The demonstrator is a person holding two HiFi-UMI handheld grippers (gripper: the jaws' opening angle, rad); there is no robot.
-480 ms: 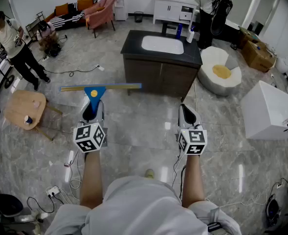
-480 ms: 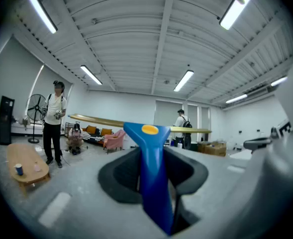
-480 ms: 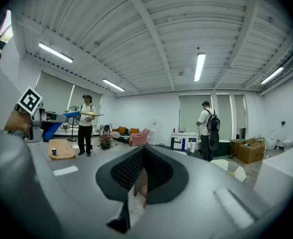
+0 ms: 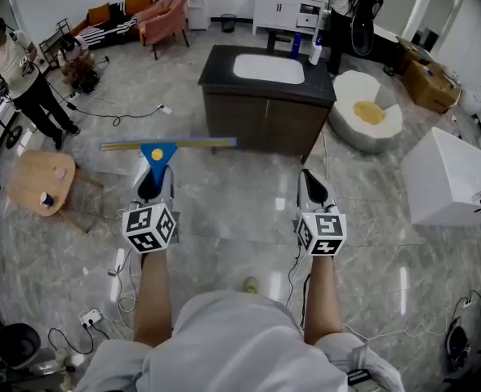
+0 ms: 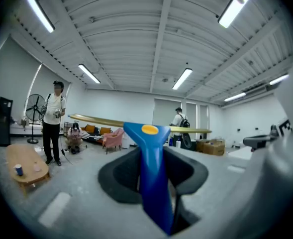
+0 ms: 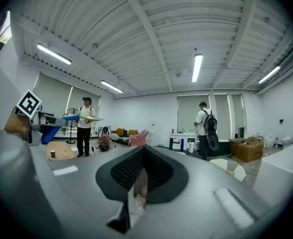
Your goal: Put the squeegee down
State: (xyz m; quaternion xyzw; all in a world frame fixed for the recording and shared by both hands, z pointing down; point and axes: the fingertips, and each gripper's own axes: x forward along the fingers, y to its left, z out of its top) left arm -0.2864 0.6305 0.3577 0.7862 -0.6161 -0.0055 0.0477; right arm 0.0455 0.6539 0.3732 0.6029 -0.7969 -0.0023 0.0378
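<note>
The squeegee [image 4: 157, 155] has a blue handle and a long yellowish blade [image 4: 168, 144] lying crosswise, level above the floor. My left gripper [image 4: 154, 180] is shut on the blue handle. In the left gripper view the handle [image 5: 153, 183] runs up between the black pads to the blade [image 5: 101, 120]. My right gripper [image 4: 310, 184] is level beside it, about a shoulder's width to the right, with its jaws shut and nothing between them. The right gripper view shows its black pads [image 6: 131, 171] meeting, and the squeegee [image 6: 50, 130] far left.
Ahead stands a dark vanity cabinet [image 4: 264, 125] with a white sink. A round wooden table [image 4: 40, 182] is at the left and a white box [image 4: 451, 182] at the right. A white seat [image 4: 367, 117], cables on the marble floor [image 4: 224, 211] and people at the back are also in view.
Both grippers and the squeegee stay where they were. The cabinet and the back of the room have slid slightly up in the head view.
</note>
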